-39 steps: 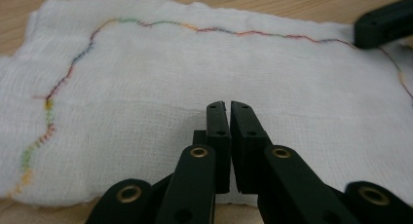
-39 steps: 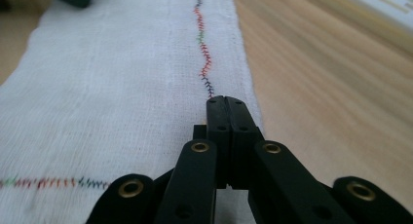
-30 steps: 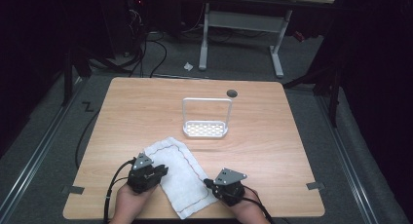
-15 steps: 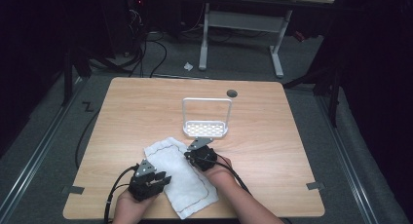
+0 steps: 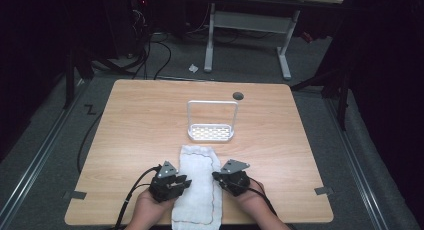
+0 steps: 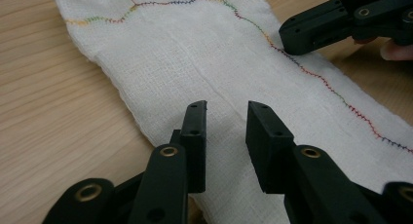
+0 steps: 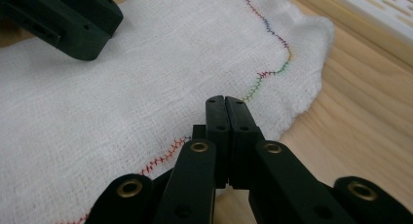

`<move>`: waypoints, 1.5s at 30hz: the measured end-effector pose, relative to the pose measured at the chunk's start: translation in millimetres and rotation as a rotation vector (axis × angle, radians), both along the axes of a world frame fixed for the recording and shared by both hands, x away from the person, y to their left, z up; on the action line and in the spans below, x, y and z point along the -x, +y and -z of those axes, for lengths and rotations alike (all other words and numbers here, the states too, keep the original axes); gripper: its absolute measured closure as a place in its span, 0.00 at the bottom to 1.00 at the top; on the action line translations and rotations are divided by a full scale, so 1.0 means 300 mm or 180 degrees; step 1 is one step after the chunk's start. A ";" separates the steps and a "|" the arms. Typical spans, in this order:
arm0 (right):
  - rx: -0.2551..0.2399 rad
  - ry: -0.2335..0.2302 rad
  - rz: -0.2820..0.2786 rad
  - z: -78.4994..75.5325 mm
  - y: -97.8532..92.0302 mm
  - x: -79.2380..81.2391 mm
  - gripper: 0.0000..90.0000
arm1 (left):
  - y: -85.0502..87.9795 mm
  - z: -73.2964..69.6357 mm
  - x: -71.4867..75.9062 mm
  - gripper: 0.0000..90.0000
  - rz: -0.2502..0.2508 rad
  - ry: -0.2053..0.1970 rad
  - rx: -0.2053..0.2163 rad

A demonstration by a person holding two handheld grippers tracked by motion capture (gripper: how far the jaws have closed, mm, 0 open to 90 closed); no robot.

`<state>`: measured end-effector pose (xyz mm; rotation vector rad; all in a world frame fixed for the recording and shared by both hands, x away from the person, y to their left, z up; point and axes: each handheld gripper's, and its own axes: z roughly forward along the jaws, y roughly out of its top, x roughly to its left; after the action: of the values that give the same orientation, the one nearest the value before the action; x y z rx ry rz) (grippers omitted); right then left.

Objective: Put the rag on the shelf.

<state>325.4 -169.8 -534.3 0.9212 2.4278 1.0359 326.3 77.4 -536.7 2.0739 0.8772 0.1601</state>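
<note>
Counting from my side: two grippers, one white cloth (image 5: 197,187), one white rack (image 5: 211,132). My left gripper (image 6: 225,119) hovers over the cloth's left edge, jaws narrowly apart. My right gripper (image 7: 226,107) sits jaws together at the stitched right edge. Bare table (image 5: 140,120) lies open beyond, the rack just past the cloth.

One camera hangs above the near edge, looking forward and down over the whole tabletop (image 5: 150,120), while each claw's camera skims low, close over the same white cloth (image 5: 198,185), facing the other.
</note>
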 end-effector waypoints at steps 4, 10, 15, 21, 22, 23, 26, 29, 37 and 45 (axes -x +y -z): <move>0.0019 -0.0001 0.0103 -0.002 -0.074 0.038 0.99 | -0.047 0.001 0.000 0.79 0.0134 0.0045 0.0035; -0.0018 0.0006 0.0172 0.001 -0.128 0.064 0.99 | -0.090 0.004 0.033 0.79 0.0320 0.0081 0.0074; -0.0078 0.0007 0.0179 0.005 -0.137 0.066 0.97 | -0.076 -0.005 0.041 0.75 0.0306 0.0046 0.0084; -0.0087 -0.0020 0.0188 0.007 -0.134 0.062 0.95 | 0.013 -0.030 -0.016 0.67 -0.0144 -0.0173 0.0182; -0.0087 -0.0027 0.0179 0.008 -0.132 0.061 0.95 | 0.021 -0.028 -0.030 0.65 -0.0209 -0.0170 0.0211; -0.0084 -0.0024 0.0175 0.008 -0.131 0.061 0.95 | 0.024 -0.026 -0.046 0.63 -0.0274 -0.0150 0.0252; -0.0087 -0.0031 0.0157 0.008 -0.131 0.058 0.95 | 0.011 -0.019 -0.106 0.59 -0.0397 -0.0149 0.0229; -0.0114 -0.0028 0.0143 0.010 -0.135 0.056 0.95 | -0.022 -0.012 -0.161 0.56 -0.0456 -0.0131 0.0185; -0.0123 -0.0027 0.0121 0.011 -0.138 0.055 0.95 | -0.074 0.010 -0.230 0.57 -0.0519 -0.0063 0.0086; -0.0153 -0.0009 0.0118 0.012 -0.141 0.052 0.95 | -0.075 0.015 -0.230 0.76 -0.0439 0.0018 0.0170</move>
<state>309.7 -212.1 -537.9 0.9760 2.3837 1.0861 395.3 54.8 -541.2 1.9658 1.0177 0.2024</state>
